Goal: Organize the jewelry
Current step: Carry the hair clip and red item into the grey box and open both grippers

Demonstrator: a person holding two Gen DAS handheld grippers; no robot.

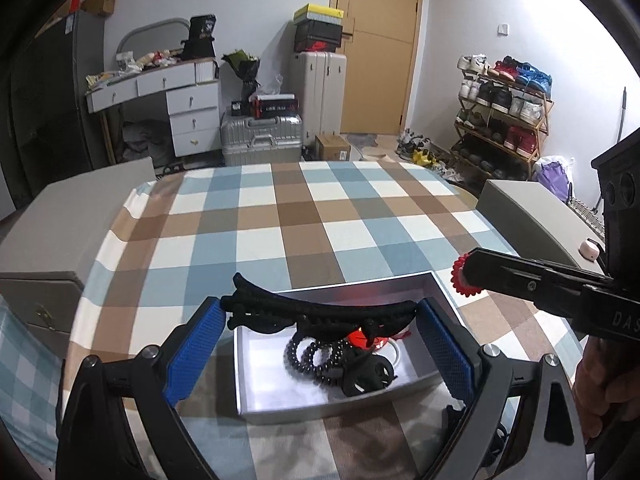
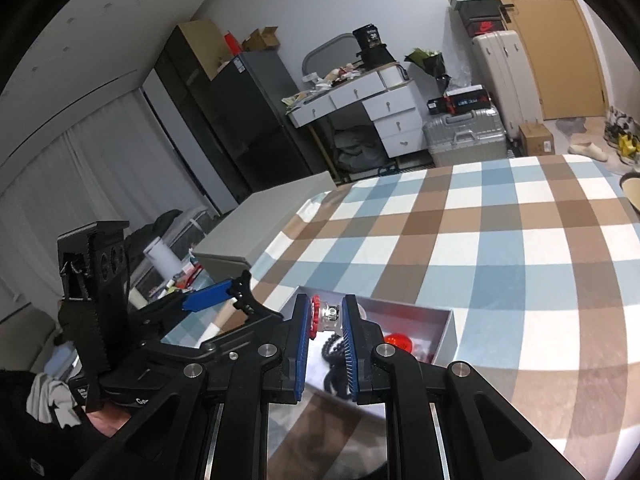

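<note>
The left gripper [image 1: 318, 320] clamps a long black hair claw [image 1: 320, 312] endwise above the grey box [image 1: 448, 300] (spiral hair ties [image 1: 308, 356] inside); the right gripper [image 1: 466, 276] pinches a red flower piece [image 1: 460, 278].

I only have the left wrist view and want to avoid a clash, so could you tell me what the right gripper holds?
Observer: The right gripper is shut on a red toothed ornament with a clear piece attached.
Operator: Thank you. Is it over the box?
Observer: Yes, it hangs over one end of the open box.
Operator: Anything else nearby?
Observer: A cream bowl shows at the tablecloth's far edge, cut off by the frame.
</note>
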